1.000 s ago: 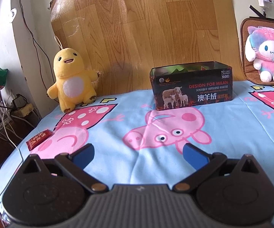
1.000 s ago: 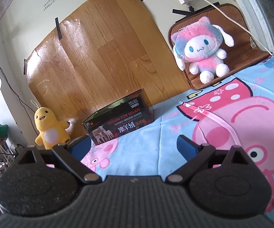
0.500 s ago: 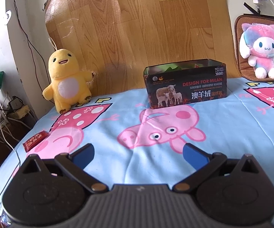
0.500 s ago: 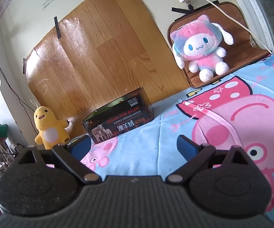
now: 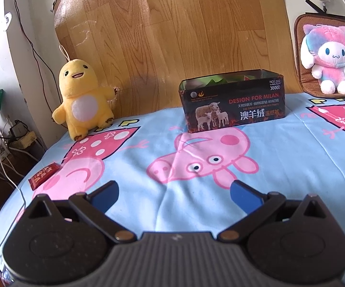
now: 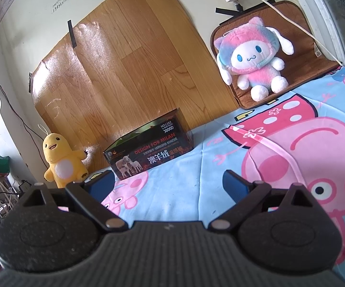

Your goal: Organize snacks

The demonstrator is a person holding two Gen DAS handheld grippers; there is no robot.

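A dark rectangular box [image 5: 233,100], glossy and printed with sheep and the words "DESIGN FOR MILAN", is standing open-topped on a soft blue cartoon-pig bedsheet [image 5: 163,205], and green packaging is showing over its rim. A small flat red snack packet [image 5: 43,173] is lying on the sheet well to the left of the box and nearer the camera, close to the sheet's edge. A fuzzy yellow plush [image 5: 83,100] is sitting to the left of the box, against a wood-grain panel [image 5: 172,35] that is rising behind the box. A pink-and-blue plush [image 5: 327,57] is resting on a brown mat to the right of the box.

The left gripper [image 5: 173,191] is hovering over the sheet in front of the box, its blue-padded fingers spread wide and holding nothing. The right gripper [image 6: 167,183] is hanging in front of the box and to its right, likewise spread wide and empty.
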